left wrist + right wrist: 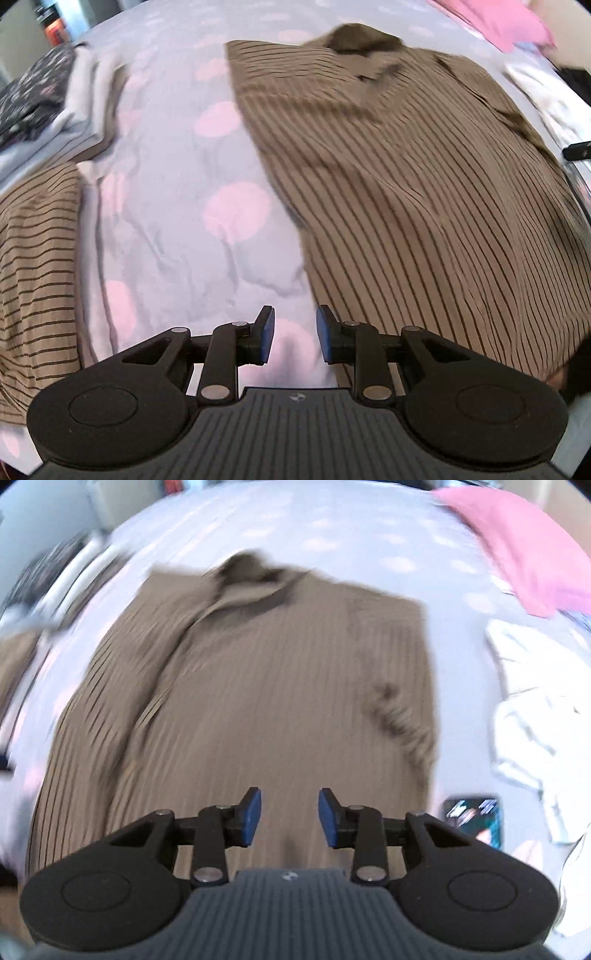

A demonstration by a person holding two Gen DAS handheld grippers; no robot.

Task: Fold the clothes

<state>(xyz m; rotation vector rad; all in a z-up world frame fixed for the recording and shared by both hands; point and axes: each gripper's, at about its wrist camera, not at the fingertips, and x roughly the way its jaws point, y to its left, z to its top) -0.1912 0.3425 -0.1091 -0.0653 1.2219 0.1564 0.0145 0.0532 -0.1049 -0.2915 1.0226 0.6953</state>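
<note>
A brown shirt with thin dark stripes [424, 192] lies spread on the pale lilac bedsheet with pink dots [177, 206], collar at the far end. In the right wrist view the same striped shirt [258, 709] fills the middle, blurred, both sides folded in. My left gripper [294, 334] hangs open above the sheet just left of the shirt's edge, nothing between its blue pads. Over the shirt's near part my right gripper [290, 818] is open too, holding nothing.
A stack of folded clothes [74, 110] with a dark flowered piece on top sits at the left, a second striped brown garment [37, 266] in front of it. White clothes [535, 716], a pink cloth [524, 546] and a phone [476, 819] lie right of the shirt.
</note>
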